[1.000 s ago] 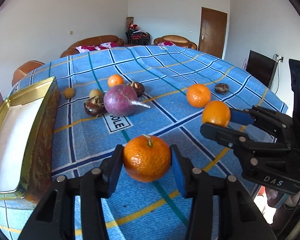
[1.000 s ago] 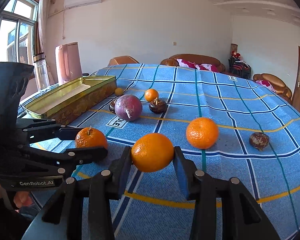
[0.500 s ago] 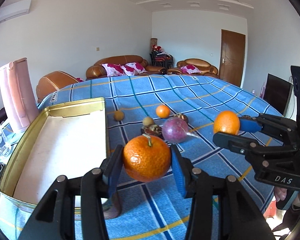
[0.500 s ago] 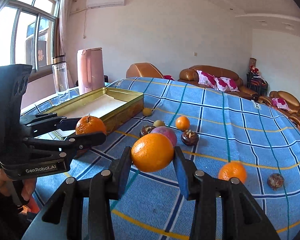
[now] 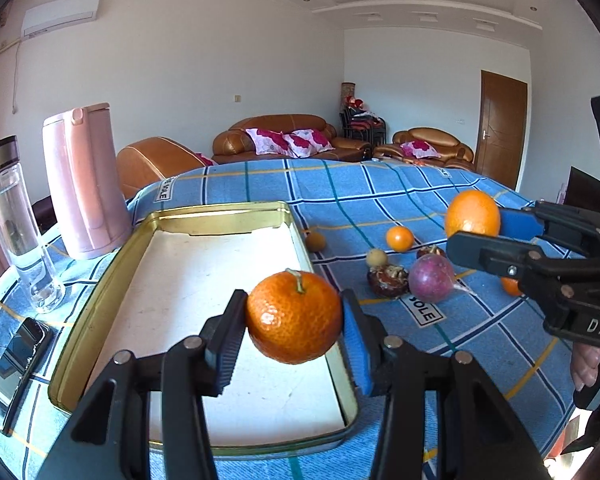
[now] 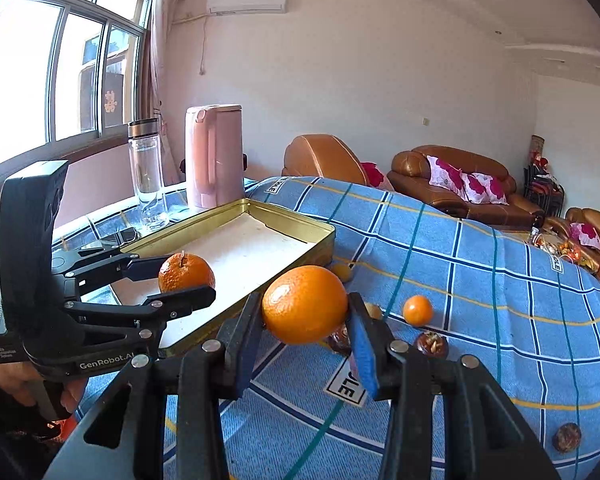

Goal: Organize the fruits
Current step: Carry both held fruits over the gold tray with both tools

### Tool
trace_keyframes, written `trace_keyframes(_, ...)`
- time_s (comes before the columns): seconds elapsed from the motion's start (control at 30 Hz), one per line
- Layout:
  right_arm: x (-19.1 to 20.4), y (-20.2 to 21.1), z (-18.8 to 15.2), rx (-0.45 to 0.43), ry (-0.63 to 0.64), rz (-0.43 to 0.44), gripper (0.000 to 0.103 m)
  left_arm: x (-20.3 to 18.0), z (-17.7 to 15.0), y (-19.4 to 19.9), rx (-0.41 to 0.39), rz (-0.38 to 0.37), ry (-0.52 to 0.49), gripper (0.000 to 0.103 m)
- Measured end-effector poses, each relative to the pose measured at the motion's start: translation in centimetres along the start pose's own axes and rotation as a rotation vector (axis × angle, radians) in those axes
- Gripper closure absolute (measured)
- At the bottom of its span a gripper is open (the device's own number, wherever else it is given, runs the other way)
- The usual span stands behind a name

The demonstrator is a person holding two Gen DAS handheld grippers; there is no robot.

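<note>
Tangerine (image 5: 294,316) with a short stem sits pinched between the pads of the left gripper (image 5: 294,320), which we hold above the near right part of the gold tin tray (image 5: 100,300). We see the fruit clear of the tray's white floor, with the right rim of the tray passing just below and to the right of it. The tray floor is bare along its whole length, so we have open room to the left and toward the far end.

The right gripper (image 6: 305,312) pinches a smooth orange (image 6: 305,304) in the air over the blue checked tablecloth (image 6: 480,280), just right of the tray's right wall (image 6: 300,250) and outside its rim.

On the cloth to the right of the tray we count a small brownish-yellow fruit (image 5: 315,241) just beside the tray's far right corner, a small orange (image 5: 399,238), a small pale round fruit (image 5: 377,258), a dark mangosteen (image 5: 387,279) and a purple round fruit (image 5: 432,278) close together. Another dark fruit (image 6: 567,437) lies well apart, near the right edge of the table.

Left of the tray stand a pink kettle (image 5: 84,184) and a clear bottle (image 5: 14,224), and a phone (image 5: 16,364) lies flat just beside the tray's near left edge.
</note>
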State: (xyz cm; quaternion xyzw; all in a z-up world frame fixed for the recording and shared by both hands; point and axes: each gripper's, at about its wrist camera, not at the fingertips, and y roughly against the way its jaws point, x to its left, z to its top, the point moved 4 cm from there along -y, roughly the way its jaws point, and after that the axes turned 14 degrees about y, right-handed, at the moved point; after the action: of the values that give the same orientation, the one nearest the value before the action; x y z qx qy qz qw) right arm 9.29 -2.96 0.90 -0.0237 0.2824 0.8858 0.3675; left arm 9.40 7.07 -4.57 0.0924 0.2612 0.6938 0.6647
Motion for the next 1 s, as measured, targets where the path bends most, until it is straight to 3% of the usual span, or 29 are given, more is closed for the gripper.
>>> trace_keyframes(0.5,1.6,-3.9,3.3,-0.004,0.041,0.059,0.060,3.8,1.6,-0.9,-0.013,0.115,0.004,0.055)
trace_keyframes(1.0,3.5,-8.3,4.2,0.037,0.074,0.098,0.060,6.9,2.4,-2.4,0.009,0.186,0.001,0.055)
